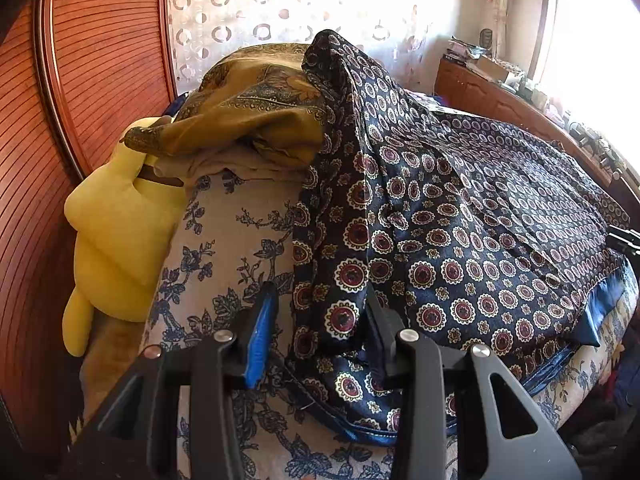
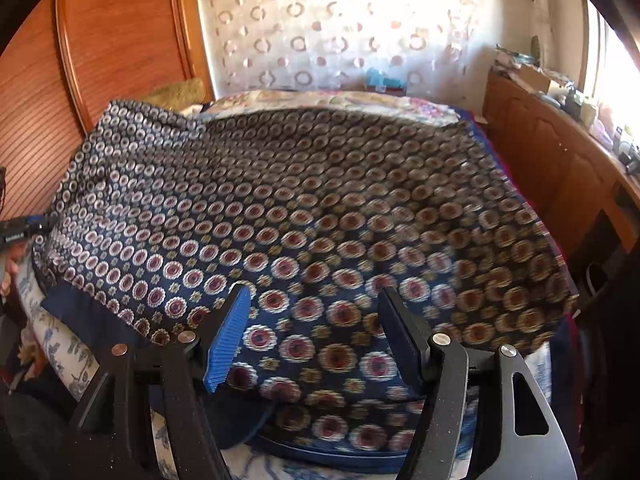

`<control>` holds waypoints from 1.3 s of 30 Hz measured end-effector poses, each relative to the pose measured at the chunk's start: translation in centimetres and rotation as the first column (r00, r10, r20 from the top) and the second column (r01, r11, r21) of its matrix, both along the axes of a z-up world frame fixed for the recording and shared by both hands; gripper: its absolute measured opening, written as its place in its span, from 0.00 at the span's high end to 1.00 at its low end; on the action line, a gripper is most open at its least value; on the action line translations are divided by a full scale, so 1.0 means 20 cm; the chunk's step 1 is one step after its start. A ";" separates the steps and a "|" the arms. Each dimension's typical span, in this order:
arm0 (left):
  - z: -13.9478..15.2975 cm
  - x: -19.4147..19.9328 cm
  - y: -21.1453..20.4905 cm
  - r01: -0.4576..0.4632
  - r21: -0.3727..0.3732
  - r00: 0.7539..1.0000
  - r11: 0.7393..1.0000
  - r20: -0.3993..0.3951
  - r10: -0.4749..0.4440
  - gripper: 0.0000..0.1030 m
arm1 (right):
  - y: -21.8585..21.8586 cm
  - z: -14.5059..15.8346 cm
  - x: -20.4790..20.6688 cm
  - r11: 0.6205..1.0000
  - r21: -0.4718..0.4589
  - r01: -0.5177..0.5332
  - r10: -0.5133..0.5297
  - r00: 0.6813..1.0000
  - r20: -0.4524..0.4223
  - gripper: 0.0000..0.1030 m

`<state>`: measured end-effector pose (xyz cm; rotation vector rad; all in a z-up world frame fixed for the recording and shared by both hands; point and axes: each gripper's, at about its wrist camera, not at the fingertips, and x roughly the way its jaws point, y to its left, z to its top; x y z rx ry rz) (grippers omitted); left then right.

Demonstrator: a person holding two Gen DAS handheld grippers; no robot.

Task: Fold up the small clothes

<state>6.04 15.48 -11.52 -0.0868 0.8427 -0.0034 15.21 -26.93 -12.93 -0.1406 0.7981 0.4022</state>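
Observation:
A navy satin cloth with red and white medallions (image 1: 460, 216) is spread over the bed and climbs at its left end onto a heap of other fabric. My left gripper (image 1: 320, 312) stands open at the cloth's near left corner. A hanging fold lies between the blue pad (image 1: 262, 328) and the black finger (image 1: 384, 328), and neither pad presses on it. In the right wrist view the same cloth (image 2: 304, 200) covers most of the bed. My right gripper (image 2: 314, 320) is open just above its near hem, with nothing pinched.
A mustard paisley cloth (image 1: 256, 112) tops the heap at the left, beside a yellow plush toy (image 1: 116, 232). The bed has a blue floral sheet (image 1: 236, 236). A ribbed wooden panel (image 1: 96, 60) stands left, a cluttered wooden sideboard (image 2: 560, 168) right, and a patterned curtain (image 2: 340, 32) behind.

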 end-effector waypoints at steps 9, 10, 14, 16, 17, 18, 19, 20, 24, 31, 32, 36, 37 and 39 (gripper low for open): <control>0.01 0.05 0.01 -0.003 -0.004 1.000 1.000 -0.007 0.003 0.62 | 0.08 -0.05 -0.01 0.997 -0.068 0.025 -0.025 1.000 -0.002 0.27; 0.01 0.06 0.01 -0.002 -0.008 1.000 1.000 -0.010 0.002 0.62 | 0.08 -0.05 -0.01 0.997 -0.068 0.031 -0.032 0.999 -0.004 0.25; 0.01 0.09 0.02 0.000 -0.019 1.000 1.000 -0.014 0.000 0.62 | 0.09 -0.06 0.00 0.994 -0.088 0.059 -0.061 0.998 -0.023 0.17; 0.01 0.11 0.03 -0.001 -0.033 1.000 0.999 -0.015 0.001 0.62 | 0.09 -0.07 0.01 0.996 -0.080 0.051 -0.053 0.998 -0.027 0.14; 0.01 0.11 0.04 -0.002 -0.040 1.000 0.999 -0.015 0.002 0.62 | 0.09 -0.07 0.00 0.995 -0.082 0.048 -0.050 0.998 -0.023 0.14; 0.01 0.12 0.04 -0.003 -0.047 1.000 0.999 -0.015 0.003 0.62 | 0.09 -0.07 0.00 0.995 -0.086 0.048 -0.050 0.999 -0.017 0.13; 0.01 0.13 0.05 -0.004 -0.052 1.000 0.999 -0.016 0.004 0.62 | 0.09 -0.07 0.00 0.995 -0.087 0.050 -0.051 0.999 -0.015 0.12; 0.01 0.14 0.05 -0.006 -0.055 1.000 0.998 -0.017 0.005 0.62 | 0.09 -0.07 -0.01 0.995 -0.086 0.051 -0.053 0.998 -0.014 0.12; 0.02 0.18 0.05 -0.002 -0.050 1.000 0.999 -0.021 0.001 0.62 | 0.10 -0.08 0.00 0.995 -0.085 0.052 -0.054 0.998 -0.021 0.09; 0.02 0.26 0.07 0.003 -0.076 0.999 0.997 -0.039 -0.006 0.62 | 0.10 -0.09 0.01 0.995 -0.089 0.039 -0.041 0.999 -0.025 0.07; 0.02 0.26 0.07 0.002 -0.084 0.999 0.996 -0.038 -0.005 0.62 | 0.11 -0.09 0.01 0.995 -0.090 0.038 -0.040 0.999 -0.025 0.07; 0.03 0.27 0.09 0.000 -0.116 1.000 0.993 -0.029 -0.003 0.62 | 0.11 -0.09 0.01 0.995 -0.091 0.035 -0.037 0.999 -0.023 0.06; 0.02 0.27 0.10 0.000 -0.120 1.000 0.993 -0.027 -0.004 0.62 | 0.11 -0.09 0.01 0.995 -0.090 0.034 -0.036 0.999 -0.024 0.06; 0.02 0.27 0.10 0.005 -0.121 1.000 0.993 -0.021 -0.007 0.62 | 0.11 -0.09 0.01 0.995 -0.090 0.034 -0.037 0.999 -0.025 0.06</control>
